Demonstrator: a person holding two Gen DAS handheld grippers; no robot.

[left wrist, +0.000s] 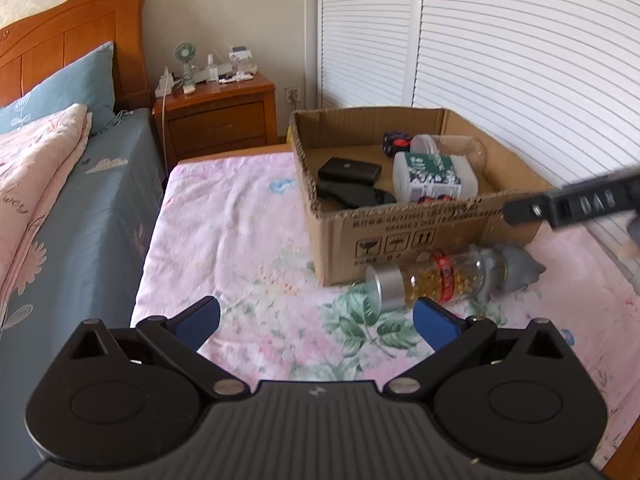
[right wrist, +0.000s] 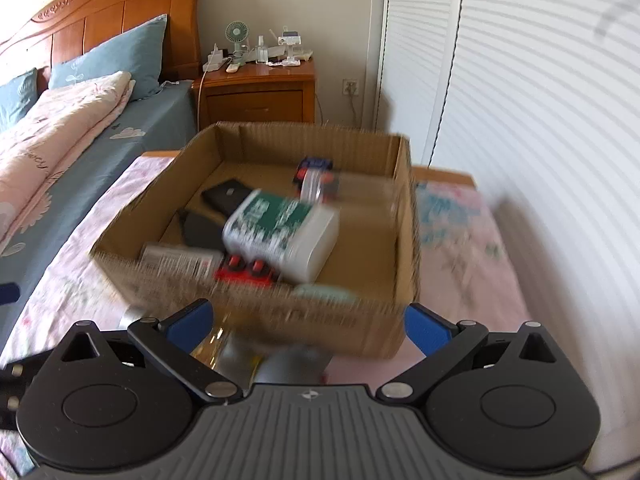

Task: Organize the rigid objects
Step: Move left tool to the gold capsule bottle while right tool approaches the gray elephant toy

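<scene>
A cardboard box stands on a floral cloth; it also shows in the right wrist view. Inside lie a white jar with a green label, a black case, a clear jar and red and black toys. A clear bottle with yellow contents and a grey top lies in front of the box. My left gripper is open, low over the cloth left of the bottle. My right gripper is open over the blurred bottle.
A bed with blue sheet and pink quilt lies to the left. A wooden nightstand with a small fan stands behind. White slatted doors run along the right. The right gripper's body crosses the box's near right corner.
</scene>
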